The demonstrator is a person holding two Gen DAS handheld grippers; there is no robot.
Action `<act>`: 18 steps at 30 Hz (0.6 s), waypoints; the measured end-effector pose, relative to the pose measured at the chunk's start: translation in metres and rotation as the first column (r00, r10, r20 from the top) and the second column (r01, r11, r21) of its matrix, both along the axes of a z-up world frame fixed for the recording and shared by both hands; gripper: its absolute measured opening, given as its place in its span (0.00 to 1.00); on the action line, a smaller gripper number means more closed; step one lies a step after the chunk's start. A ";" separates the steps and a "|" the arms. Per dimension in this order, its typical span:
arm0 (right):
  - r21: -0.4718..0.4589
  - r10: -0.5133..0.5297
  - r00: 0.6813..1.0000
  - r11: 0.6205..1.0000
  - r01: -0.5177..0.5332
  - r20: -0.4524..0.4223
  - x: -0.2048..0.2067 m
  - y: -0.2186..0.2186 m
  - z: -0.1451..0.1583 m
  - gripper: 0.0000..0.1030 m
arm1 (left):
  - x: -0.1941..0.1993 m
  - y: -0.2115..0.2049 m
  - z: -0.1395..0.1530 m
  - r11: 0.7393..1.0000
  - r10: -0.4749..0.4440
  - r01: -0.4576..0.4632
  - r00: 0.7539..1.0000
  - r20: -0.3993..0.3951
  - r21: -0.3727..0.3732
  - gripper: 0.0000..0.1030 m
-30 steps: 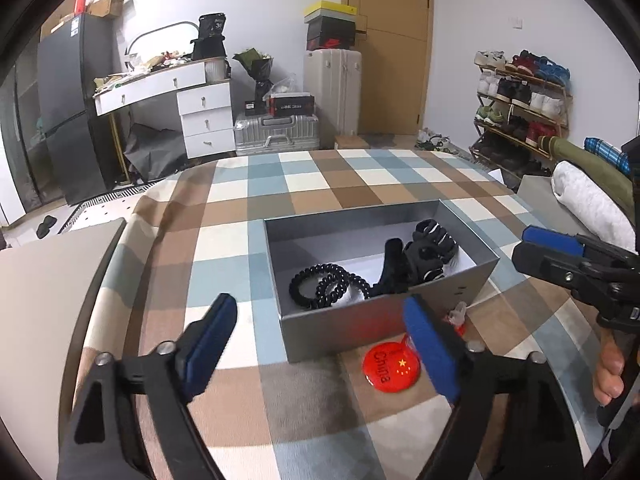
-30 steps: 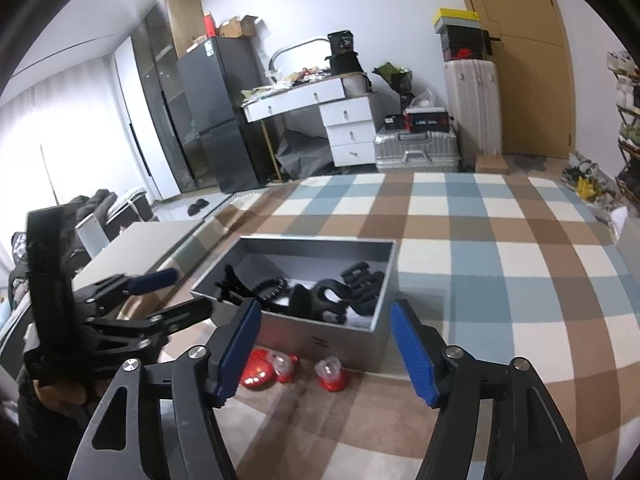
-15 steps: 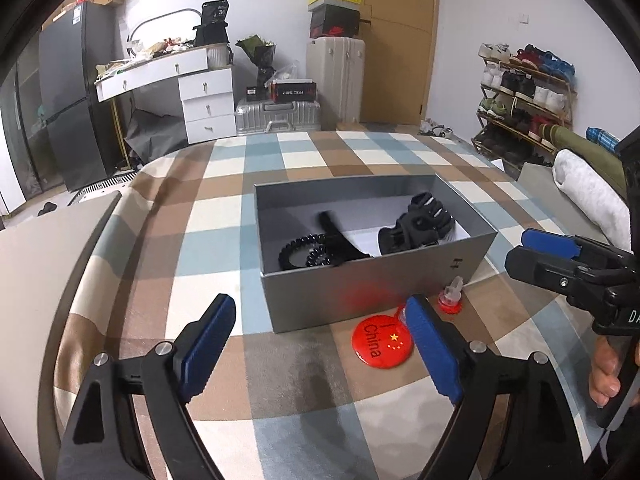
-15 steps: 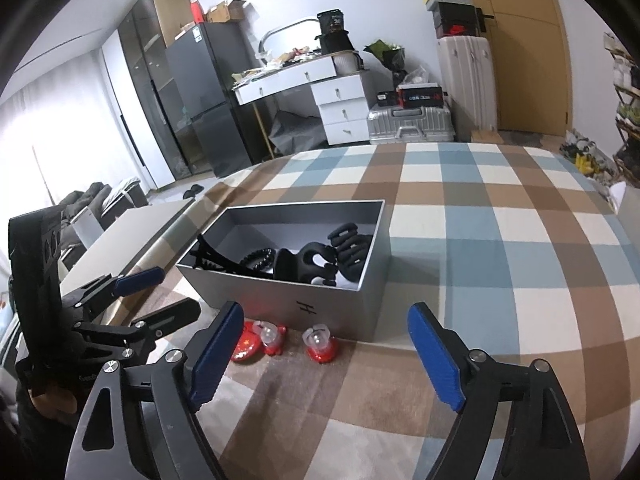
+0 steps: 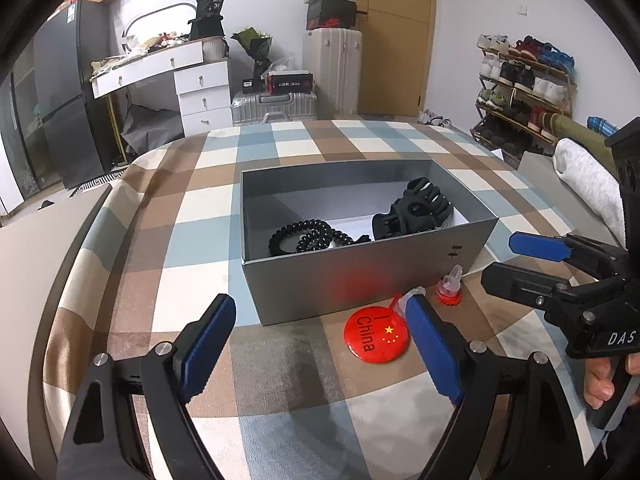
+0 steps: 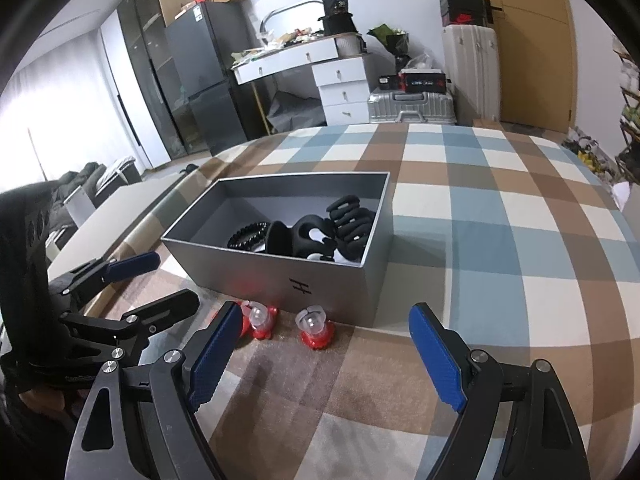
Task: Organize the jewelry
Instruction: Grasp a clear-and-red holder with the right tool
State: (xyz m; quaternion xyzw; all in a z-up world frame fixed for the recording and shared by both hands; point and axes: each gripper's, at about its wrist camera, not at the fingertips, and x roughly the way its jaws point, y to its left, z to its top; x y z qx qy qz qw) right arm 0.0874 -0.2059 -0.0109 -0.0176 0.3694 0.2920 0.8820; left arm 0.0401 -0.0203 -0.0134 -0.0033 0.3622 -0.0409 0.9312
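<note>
a: where is the jewelry sitting?

b: most of it is in the open grey box [image 5: 360, 276], centre of both views, on the plaid blue, brown and cream cloth [image 5: 192, 248]. inside, in the left wrist view, black coiled hair ties [image 5: 304, 236] lie at the lower left of the box floor and black claw clips [image 5: 416, 208] are piled at the right end.

a: and outside the box?

b: in front of its near wall. a round red badge [image 5: 374, 338] reading "china" lies flat on the cloth, lower centre-right of the left wrist view, just beside the left gripper's right pad. in the right wrist view two small red pieces with clear tops [image 6: 314, 328] stand close to the box wall, lower centre; what they are exactly i cannot tell.

a: the tools?

b: the left gripper [image 5: 320, 348] is spread wide, blue pads apart, nothing between them but cloth and the edge of the badge. the right gripper [image 6: 326, 354] is also spread wide and gripping nothing; its jaws have just been opening. each shows at the edge of the other's view, hanging above the cloth near the box.

a: any hand visible?

b: a hand [image 5: 600, 380] on the right gripper's handle, far right edge of the left wrist view.
</note>
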 end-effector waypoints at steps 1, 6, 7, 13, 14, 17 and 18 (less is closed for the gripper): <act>-0.004 0.003 1.000 1.000 -0.003 -0.001 0.000 0.001 -0.001 0.83 | 0.000 0.000 0.000 1.000 0.002 -0.002 1.000 -0.002 -0.002 0.81; -0.019 -0.006 1.000 1.000 0.005 -0.017 0.003 0.003 -0.007 0.83 | 0.000 0.001 -0.001 1.000 0.015 -0.015 1.000 -0.008 -0.005 0.81; -0.022 -0.012 1.000 1.000 0.011 -0.021 0.003 0.003 -0.008 0.83 | 0.000 0.002 -0.001 1.000 0.019 -0.019 1.000 -0.011 -0.009 0.81; -0.041 -0.005 0.999 0.999 0.003 -0.043 0.006 0.005 -0.012 0.72 | 0.004 0.008 -0.005 0.999 0.035 -0.036 0.999 -0.033 -0.022 0.81; -0.051 0.003 0.999 0.999 -0.005 -0.049 0.005 0.006 -0.014 0.68 | 0.004 0.008 -0.006 0.999 0.035 -0.036 0.999 -0.035 -0.022 0.81; -0.073 0.024 0.998 0.997 -0.028 -0.061 0.004 0.012 -0.019 0.60 | 0.004 0.008 -0.007 0.999 0.032 -0.033 0.999 -0.043 -0.021 0.81; -0.076 0.029 0.998 0.997 -0.033 -0.062 0.003 0.014 -0.020 0.58 | 0.003 0.007 -0.007 0.999 0.030 -0.031 0.999 -0.044 -0.020 0.81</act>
